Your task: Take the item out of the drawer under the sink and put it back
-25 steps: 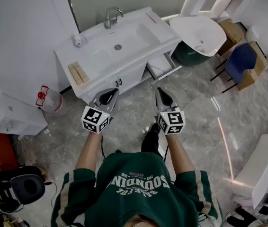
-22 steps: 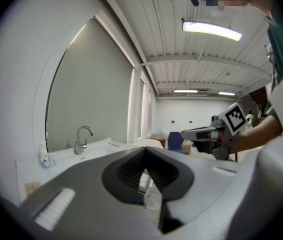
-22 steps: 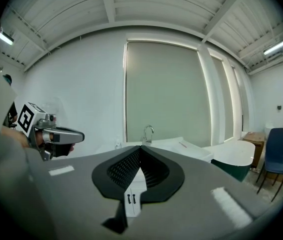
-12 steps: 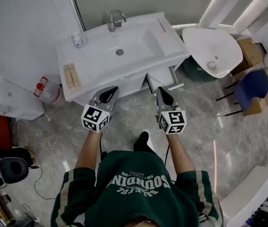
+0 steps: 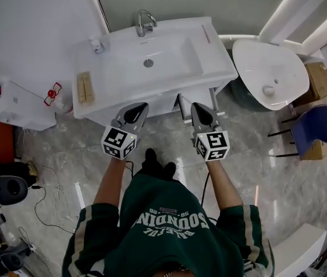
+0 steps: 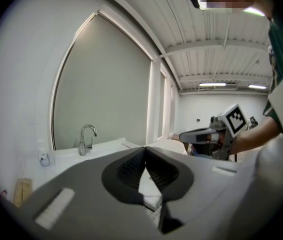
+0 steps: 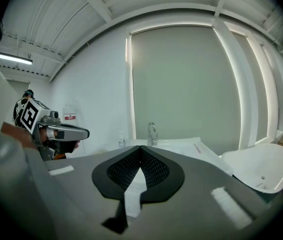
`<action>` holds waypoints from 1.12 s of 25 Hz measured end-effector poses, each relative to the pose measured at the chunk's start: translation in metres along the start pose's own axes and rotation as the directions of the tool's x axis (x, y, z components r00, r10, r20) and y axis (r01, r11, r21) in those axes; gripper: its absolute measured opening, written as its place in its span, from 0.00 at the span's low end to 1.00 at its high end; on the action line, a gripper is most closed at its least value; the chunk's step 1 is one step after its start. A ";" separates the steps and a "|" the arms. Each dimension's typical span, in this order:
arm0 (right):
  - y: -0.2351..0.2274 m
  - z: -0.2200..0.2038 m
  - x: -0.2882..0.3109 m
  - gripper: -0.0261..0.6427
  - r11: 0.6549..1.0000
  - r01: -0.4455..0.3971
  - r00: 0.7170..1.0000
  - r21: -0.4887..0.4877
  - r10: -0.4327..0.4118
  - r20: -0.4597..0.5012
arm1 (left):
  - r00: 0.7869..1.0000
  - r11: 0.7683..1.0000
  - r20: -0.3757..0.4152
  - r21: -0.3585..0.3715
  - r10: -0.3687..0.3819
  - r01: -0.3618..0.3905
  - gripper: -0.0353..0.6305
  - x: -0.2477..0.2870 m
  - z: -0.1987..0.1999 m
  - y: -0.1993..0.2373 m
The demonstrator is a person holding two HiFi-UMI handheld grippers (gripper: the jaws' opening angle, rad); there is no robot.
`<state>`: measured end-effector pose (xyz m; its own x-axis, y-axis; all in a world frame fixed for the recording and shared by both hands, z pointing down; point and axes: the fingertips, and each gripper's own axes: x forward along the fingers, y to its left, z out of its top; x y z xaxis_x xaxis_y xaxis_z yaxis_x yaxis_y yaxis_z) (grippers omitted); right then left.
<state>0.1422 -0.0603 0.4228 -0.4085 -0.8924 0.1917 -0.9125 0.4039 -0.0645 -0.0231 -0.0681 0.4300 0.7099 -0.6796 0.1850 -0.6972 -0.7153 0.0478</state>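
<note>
Head view: your left claw [image 5: 141, 106] and right claw [image 5: 196, 107] are shut, empty. Drawer [image 5: 182, 105] ajar; item hidden, so weight and hold-point undetermined.

The sink [image 5: 169, 68] stands straight ahead of you, with the faucet [image 5: 144, 22] behind its basin and a small bottle [image 5: 97, 44] at its back left corner. The drawer [image 5: 210, 96] sits under the sink's right end, a little way out. Your right gripper [image 5: 196, 106] is just before it, and your left gripper [image 5: 140, 106] is to its left. The toilet [image 5: 270, 74] stands right of the sink, with a chair [image 5: 314, 128] beyond.
</note>
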 end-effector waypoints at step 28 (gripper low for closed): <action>-0.078 -0.036 0.071 0.04 1.000 -0.031 0.993 0.003 0.031 -0.114 | 0.996 0.997 -0.061 -0.056 -0.058 0.055 0.13 0.115 -0.023 0.019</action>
<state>0.1851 -0.1484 0.4763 -0.4315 -0.8507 0.3001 -0.8997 0.4304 -0.0733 0.0426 -0.1564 0.4752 0.7419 -0.6255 0.2417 -0.6617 -0.7412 0.1129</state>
